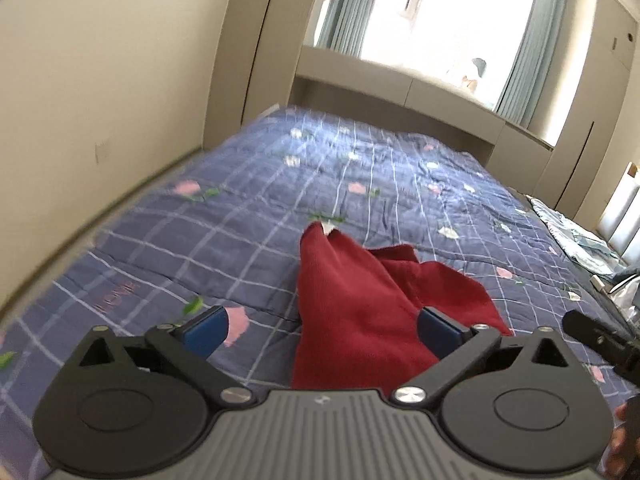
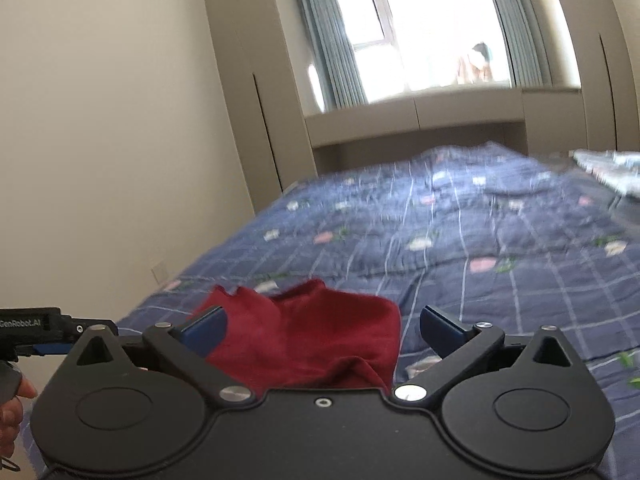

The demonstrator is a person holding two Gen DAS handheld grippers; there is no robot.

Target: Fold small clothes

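Garment (image 1: pixel 352 300) rumpled, long axis running away, tip farthest

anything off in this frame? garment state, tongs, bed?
The red garment lies crumpled on the blue plaid bedspread, with one corner peaked up and layers bunched rather than flat. Left tongs and right tongs are both open, gripping nothing. Nothing looks damaged.

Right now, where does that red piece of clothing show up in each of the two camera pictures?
Left wrist view: the red garment lies crumpled on the blue checked bedspread, lower centre, reaching between the open fingers of the left tool.
Right wrist view: it sits bottom centre, between the open fingers of the right tool.
Shared landmark: the bright window with blue-grey curtains beyond the bed.
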